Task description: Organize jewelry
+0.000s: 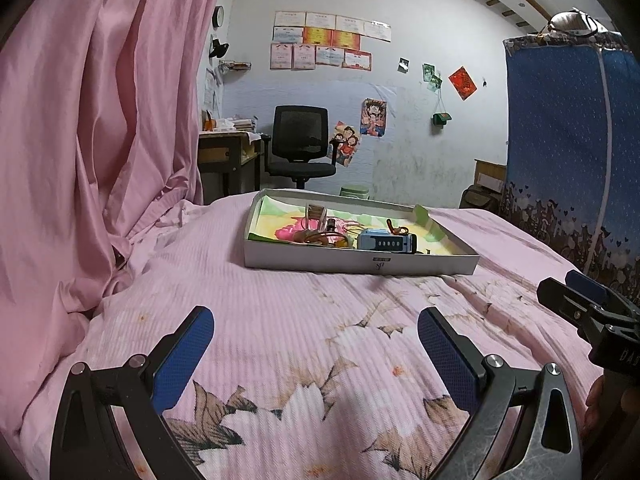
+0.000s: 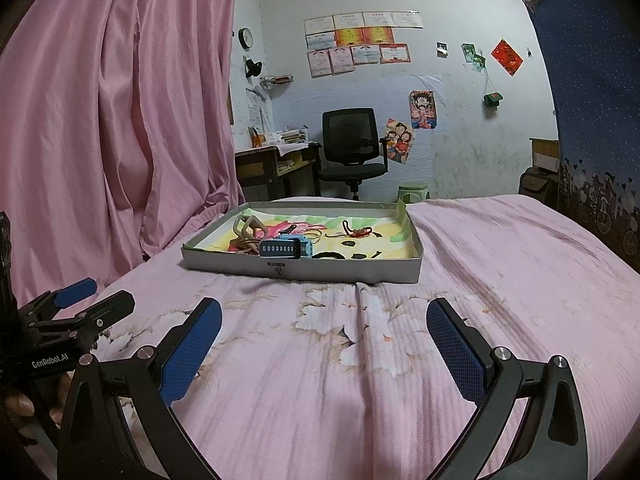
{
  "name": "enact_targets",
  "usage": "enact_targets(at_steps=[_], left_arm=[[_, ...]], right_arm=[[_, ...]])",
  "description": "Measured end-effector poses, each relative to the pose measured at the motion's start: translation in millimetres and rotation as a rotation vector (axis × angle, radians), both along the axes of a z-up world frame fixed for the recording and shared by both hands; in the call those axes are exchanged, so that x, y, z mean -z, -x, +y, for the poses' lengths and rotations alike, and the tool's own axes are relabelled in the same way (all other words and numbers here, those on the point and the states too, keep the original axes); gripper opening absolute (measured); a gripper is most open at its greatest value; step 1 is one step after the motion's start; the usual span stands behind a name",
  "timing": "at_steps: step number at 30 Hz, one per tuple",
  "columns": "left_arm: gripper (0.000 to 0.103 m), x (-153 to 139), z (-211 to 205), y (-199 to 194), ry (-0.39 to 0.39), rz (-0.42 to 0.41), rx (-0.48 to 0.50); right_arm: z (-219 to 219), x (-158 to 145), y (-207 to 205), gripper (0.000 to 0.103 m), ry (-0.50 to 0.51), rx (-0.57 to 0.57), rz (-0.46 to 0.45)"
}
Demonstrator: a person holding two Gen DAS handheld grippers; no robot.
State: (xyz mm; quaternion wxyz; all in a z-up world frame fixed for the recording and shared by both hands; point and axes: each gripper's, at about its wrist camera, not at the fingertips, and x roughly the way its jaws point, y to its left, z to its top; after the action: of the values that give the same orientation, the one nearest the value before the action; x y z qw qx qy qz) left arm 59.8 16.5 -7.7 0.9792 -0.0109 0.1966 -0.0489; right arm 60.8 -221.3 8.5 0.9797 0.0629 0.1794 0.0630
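Note:
A shallow grey box lid [image 1: 360, 265] [image 2: 304, 271] lies on the pink bed ahead of both grippers. It holds a blue watch [image 1: 386, 243] [image 2: 286, 248], a red cord bracelet [image 2: 358, 233], brown bangles [image 1: 320, 237], a beige looped piece [image 2: 248, 227] and small dark pieces [image 2: 352, 254]. My left gripper [image 1: 316, 334] is open and empty above the bedspread, well short of the box. My right gripper [image 2: 324, 326] is open and empty, also short of the box. Each gripper shows at the edge of the other's view [image 1: 576, 300] [image 2: 88, 300].
A pink curtain [image 1: 88, 140] hangs along the left of the bed. A blue fabric wardrobe [image 1: 576, 152] stands at the right. Beyond the bed are a black office chair [image 1: 300, 144], a wooden desk [image 1: 228, 152] and a green stool [image 2: 414, 192].

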Motion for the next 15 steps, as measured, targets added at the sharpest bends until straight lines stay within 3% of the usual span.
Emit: enact_targets(at_steps=[15], left_arm=[[0.103,0.5,-1.1,-0.4,0.0,0.001,0.002]], right_arm=[[0.3,0.1,0.0,0.101,0.0,0.0,0.001]])
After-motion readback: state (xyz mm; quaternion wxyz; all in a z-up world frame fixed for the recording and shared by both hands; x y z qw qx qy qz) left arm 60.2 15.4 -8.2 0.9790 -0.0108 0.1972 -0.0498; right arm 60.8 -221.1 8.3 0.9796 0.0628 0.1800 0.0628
